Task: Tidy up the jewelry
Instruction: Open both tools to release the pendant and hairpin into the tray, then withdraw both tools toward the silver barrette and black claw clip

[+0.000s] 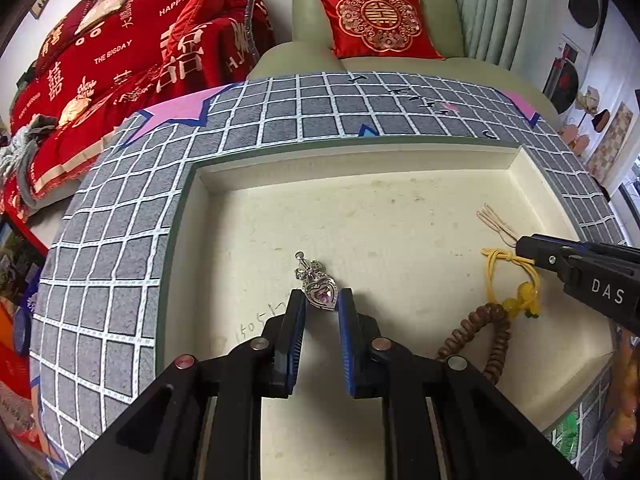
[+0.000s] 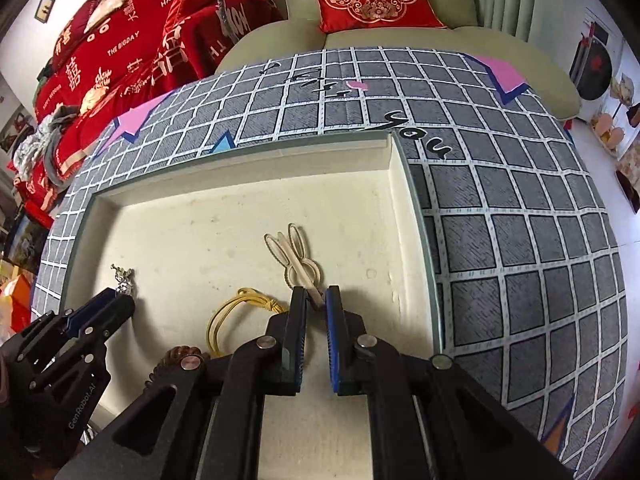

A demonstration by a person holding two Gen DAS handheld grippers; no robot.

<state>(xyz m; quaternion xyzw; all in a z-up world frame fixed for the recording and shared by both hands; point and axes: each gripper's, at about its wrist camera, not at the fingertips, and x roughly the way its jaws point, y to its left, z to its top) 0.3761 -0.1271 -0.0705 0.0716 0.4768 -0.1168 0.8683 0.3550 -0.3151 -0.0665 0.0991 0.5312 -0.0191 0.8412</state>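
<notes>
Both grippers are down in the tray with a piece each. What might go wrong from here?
1. The left gripper pinches only the lower tip of the heart pendant; it may slip or swing out.
2. The right gripper holds the rabbit clip by one thin end, so it may twist loose.
3. The yellow cord of the bead bracelet lies against the right gripper's finger and may snag on a lift.

A silver pendant (image 1: 318, 286) with a pink heart stone lies flat on the cream tray (image 1: 360, 216), bail end pointing to the far wall. Well to its right lies a bracelet (image 1: 486, 336) of brown beads — yellow cord (image 1: 506, 266) looped off one end, with yellow beads at the join. Beyond it lies a cream rabbit-shaped clip (image 2: 294, 258), ears toward the far wall.
</notes>
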